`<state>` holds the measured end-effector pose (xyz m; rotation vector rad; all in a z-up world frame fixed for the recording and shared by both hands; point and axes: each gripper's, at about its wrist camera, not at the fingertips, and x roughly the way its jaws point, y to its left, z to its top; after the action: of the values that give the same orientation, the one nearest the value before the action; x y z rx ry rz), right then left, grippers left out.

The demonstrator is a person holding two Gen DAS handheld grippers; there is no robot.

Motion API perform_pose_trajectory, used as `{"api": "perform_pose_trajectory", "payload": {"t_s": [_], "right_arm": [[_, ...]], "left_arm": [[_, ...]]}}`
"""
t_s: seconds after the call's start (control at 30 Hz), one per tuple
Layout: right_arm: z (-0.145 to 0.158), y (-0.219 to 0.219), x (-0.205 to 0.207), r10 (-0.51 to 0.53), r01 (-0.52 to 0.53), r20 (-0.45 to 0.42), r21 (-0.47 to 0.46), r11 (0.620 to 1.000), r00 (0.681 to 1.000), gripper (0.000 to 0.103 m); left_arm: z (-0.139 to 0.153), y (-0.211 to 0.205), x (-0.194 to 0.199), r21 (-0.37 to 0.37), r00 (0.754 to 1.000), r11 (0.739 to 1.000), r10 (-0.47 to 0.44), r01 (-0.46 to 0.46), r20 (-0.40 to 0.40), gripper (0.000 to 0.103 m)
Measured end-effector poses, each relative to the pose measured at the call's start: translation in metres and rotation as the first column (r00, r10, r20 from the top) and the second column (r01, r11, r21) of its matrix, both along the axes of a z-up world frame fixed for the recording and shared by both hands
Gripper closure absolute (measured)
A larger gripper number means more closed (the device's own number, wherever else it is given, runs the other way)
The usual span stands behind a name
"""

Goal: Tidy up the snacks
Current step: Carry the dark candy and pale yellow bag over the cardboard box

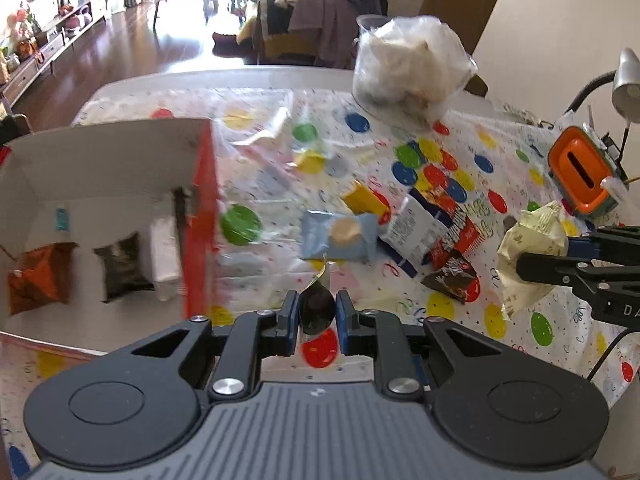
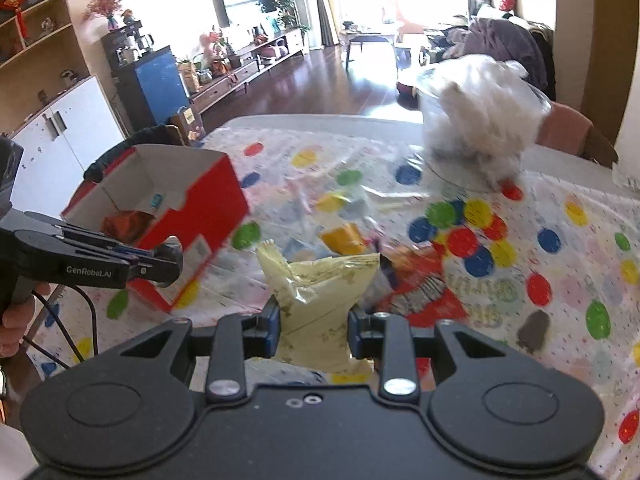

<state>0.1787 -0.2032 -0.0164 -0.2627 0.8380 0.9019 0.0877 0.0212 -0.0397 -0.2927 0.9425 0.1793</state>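
My left gripper [image 1: 317, 312] is shut on a small dark snack packet [image 1: 316, 307], held above the table beside a red cardboard box [image 1: 202, 216]. Inside the box lie an orange packet [image 1: 38, 276], a dark packet [image 1: 120, 266] and a white packet [image 1: 165, 258]. My right gripper [image 2: 314, 322] is shut on a pale yellow snack bag [image 2: 320, 292], lifted off the table. That bag [image 1: 534, 240] also shows at the right of the left wrist view. More snacks lie on the table: a blue packet [image 1: 340, 236], a yellow one [image 1: 366, 198] and a dark brown one [image 1: 452, 276].
A dotted plastic cloth [image 1: 440, 312] covers the table. A clear bag of white stuff [image 1: 412, 64] stands at the far edge. An orange and green container [image 1: 580, 172] and a lamp [image 1: 626, 80] are at the right. A hand [image 2: 12, 320] grips the left tool.
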Motion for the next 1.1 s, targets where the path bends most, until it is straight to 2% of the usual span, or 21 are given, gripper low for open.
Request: {"api": "perform_pose_trajectory", "payload": {"t_s": [0.33, 0.6, 0.87, 1.1], "right_arm": [[0.019, 0.067, -0.03, 0.059, -0.059, 0.036, 0.009, 0.998, 0.998, 0.072], [0.029, 0.138, -0.052, 0.122, -0.124, 0.066, 0.031, 0.992, 0.99, 0.073], [0.016, 0.206, -0.053, 0.127, -0.127, -0.003, 0.013, 0.992, 0.992, 0.072], [-0.006, 0.253, -0.039, 0.087, -0.089, -0.055, -0.043, 0.995, 0.995, 0.072]], "left_arm": [[0.025, 0.064, -0.041, 0.038, 0.997, 0.997, 0.067, -0.068, 0.046, 0.085], [0.04, 0.126, -0.068, 0.08, 0.988, 0.987, 0.131, -0.137, 0.075, 0.085], [0.033, 0.186, -0.072, 0.103, 0.984, 0.978, 0.177, -0.179, 0.034, 0.085], [0.024, 0.228, -0.059, 0.126, 0.982, 0.975, 0.187, -0.183, -0.026, 0.085]]}}
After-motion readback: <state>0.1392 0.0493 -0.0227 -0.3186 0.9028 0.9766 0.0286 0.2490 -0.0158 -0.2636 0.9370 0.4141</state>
